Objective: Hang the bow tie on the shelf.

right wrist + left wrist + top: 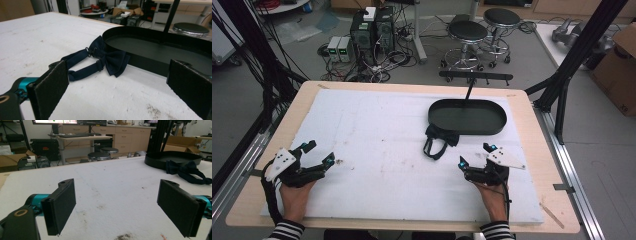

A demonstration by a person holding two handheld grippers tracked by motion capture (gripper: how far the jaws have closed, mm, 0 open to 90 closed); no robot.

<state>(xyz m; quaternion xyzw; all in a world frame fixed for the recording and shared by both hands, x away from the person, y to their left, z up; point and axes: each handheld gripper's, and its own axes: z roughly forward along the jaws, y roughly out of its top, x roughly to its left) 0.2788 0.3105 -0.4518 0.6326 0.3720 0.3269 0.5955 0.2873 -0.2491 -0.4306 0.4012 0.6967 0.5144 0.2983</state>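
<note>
While both hands rest low on the desk (522, 107), nothing is being held yet.

Landmark: black oval tray (467, 116), toward the far right of the white pad (377, 135).

Bow tie: dark navy bow tie (438, 140) lies on the pad just in front of the tray's near left rim; from the right gripper view its knot (113, 58) looks to be touching the tray wall (150, 65), with the strap loop (80, 65) trailing away from the tray.

Right hand-held gripper: right hand-held gripper (476, 156) sits near the tray's front, a little to the right of the bow tie, jaws spread wide and empty.

Left hand-held gripper: left hand-held gripper (318, 153) is well apart from the tray, at the pad's left side, jaws also spread wide with bare pad between them.

Handling, as I judge it: light, soft fabric that will flop and sag; not fragile, not slippery against the padded jaws.

Where to grip: the thick central knot looks the firmest hold; the thin strap with its small metal clasps would bunch and dangle.
</note>
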